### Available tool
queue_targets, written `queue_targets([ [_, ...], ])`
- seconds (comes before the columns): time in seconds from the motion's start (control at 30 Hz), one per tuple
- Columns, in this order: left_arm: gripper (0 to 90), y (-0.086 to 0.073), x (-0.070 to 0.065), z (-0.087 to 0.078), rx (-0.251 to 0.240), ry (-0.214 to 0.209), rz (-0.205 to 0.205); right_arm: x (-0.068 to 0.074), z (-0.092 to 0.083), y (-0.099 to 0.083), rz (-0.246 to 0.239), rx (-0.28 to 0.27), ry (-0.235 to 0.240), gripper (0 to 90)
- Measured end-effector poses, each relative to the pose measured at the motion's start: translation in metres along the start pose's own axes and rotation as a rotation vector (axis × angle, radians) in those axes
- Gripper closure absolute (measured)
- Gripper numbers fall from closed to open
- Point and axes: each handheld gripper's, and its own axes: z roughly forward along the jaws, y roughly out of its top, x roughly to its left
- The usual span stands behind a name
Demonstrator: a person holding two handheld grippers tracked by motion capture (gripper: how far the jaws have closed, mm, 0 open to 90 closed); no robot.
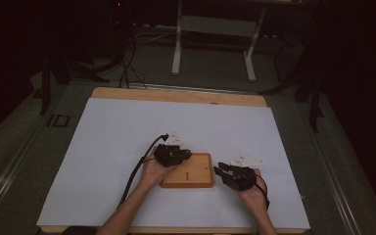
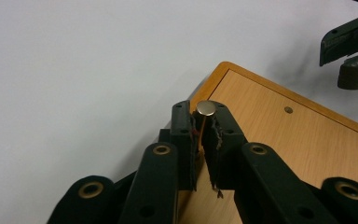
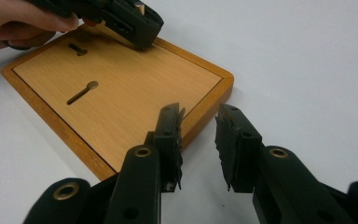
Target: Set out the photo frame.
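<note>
At the desk (image 1: pixel 127 127), our left claw (image 2: pixel 206 122) is clamped on a flat-headed metal pin (image 2: pixel 206 108) over the wooden board's (image 3: pixel 135 93) corner. Our right claw (image 3: pixel 200 140) waits with jaws apart, empty, beside the board's edge. We judge the pin should stay upright and be lowered squarely into a keyhole slot (image 3: pixel 81 92). We count one board, one pin, two slots, two claws.
</note>
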Motion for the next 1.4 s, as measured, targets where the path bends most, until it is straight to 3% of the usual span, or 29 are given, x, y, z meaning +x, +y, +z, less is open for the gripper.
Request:
queue_targets([
  [0.2,83.7,-0.002,0.006,0.0,-0.012,-0.041,-0.035,0.002,0.001,-0.001,-0.024,0.012,0.021,68.9],
  [0.4,84.0,0.0,0.003,0.003,-0.009,-0.089,0.001,0.005,0.002,-0.002,-0.042,0.013,0.029,68.8],
  [0.67,83.8,0.0,0.006,0.004,-0.012,-0.12,-0.015,0.004,-0.001,-0.001,-0.041,0.006,0.033,68.4],
  [1.4,83.6,0.006,0.018,0.007,0.034,-0.194,-0.076,0.018,-0.006,-0.007,-0.109,0.012,0.092,59.8],
])
